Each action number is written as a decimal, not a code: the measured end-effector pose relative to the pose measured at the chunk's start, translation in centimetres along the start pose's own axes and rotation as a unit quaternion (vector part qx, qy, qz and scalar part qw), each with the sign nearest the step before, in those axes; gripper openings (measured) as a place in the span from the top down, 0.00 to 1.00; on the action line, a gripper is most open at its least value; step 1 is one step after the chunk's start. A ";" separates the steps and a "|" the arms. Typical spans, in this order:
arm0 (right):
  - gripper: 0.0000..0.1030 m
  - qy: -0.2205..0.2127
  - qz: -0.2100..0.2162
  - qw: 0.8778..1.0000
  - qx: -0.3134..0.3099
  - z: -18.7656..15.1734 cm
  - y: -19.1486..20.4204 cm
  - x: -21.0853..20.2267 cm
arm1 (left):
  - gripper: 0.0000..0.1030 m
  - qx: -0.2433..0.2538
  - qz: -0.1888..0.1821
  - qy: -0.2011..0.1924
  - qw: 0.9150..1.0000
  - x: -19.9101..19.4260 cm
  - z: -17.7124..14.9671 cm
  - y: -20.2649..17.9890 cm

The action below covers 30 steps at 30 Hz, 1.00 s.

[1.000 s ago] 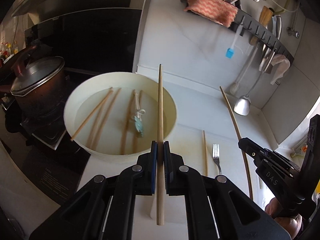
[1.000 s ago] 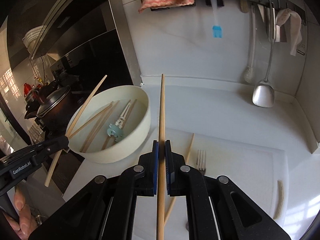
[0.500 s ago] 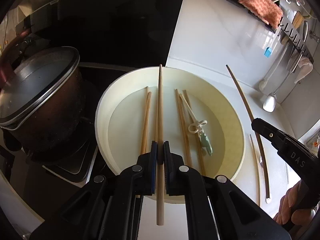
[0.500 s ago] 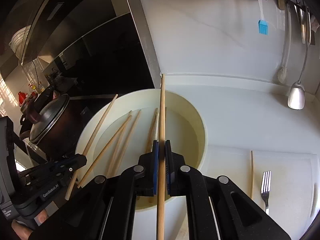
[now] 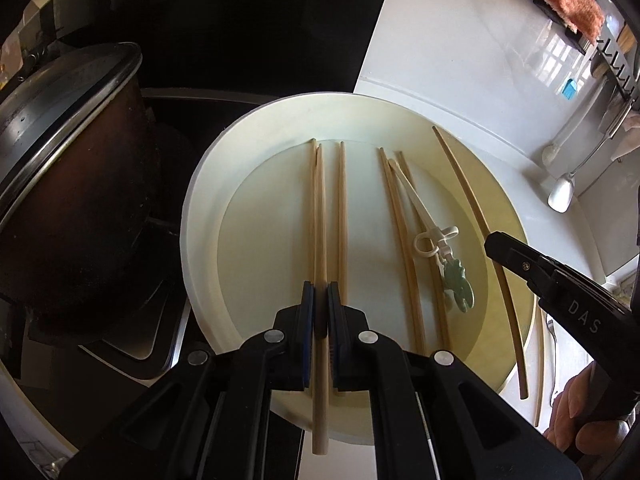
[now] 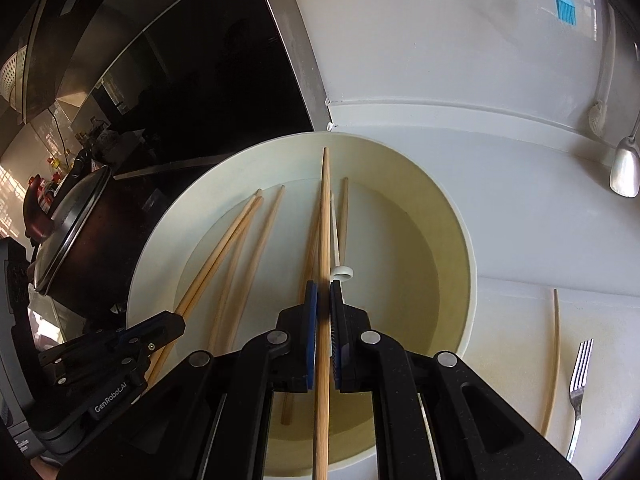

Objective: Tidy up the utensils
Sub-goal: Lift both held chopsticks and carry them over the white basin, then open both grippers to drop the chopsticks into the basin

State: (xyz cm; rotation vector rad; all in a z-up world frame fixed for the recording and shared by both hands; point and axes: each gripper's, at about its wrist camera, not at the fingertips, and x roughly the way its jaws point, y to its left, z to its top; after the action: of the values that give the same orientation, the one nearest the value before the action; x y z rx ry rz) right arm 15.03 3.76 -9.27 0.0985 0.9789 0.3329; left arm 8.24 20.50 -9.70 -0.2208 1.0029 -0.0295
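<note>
**Both tongs over the bowl, one chopstick each**

Left wrist view: my left tongs (image 5: 318, 300) are clamped on a wooden chopstick (image 5: 320, 216) that runs straight ahead between the blue pads, tip over the far part of the cream bowl (image 5: 200, 208); several loose chopsticks lie on the bowl floor, plus a white training pair w/ a green charm (image 5: 440, 248); dark lidded pot (image 5: 68, 168) sits just left of the bowl; right tongs (image 5: 496, 246) come in from the right edge, pinching a second chopstick (image 5: 472, 200) over the bowl's right side; a hand (image 5: 576, 416) shows at lower right.

Right wrist view: my right tongs (image 6: 323, 300) are closed on that chopstick (image 6: 325, 220), pointing into the bowl (image 6: 464, 240); left tongs (image 6: 176, 322) sit at lower left over the near rim, their chopstick slanting up across the bowl; on the white tabletop (image 6: 520, 220) right of the bowl, one more chopstick (image 6: 554, 352) lies beside a fork (image 6: 580, 376), apart from each other; a ladle (image 6: 624, 172) hangs at far right.
</note>
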 end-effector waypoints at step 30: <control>0.72 0.036 0.003 0.999 -0.002 1.8 -0.4 3.0 | 0.64 -0.028 0.036 0.030 0.999 3.1 2.7 -0.4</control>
State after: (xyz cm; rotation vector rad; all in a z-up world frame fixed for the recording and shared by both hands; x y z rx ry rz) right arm 18.10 4.50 -10.78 0.0860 1.0490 0.3458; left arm 12.18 20.21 -10.84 -0.2359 1.0719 0.0579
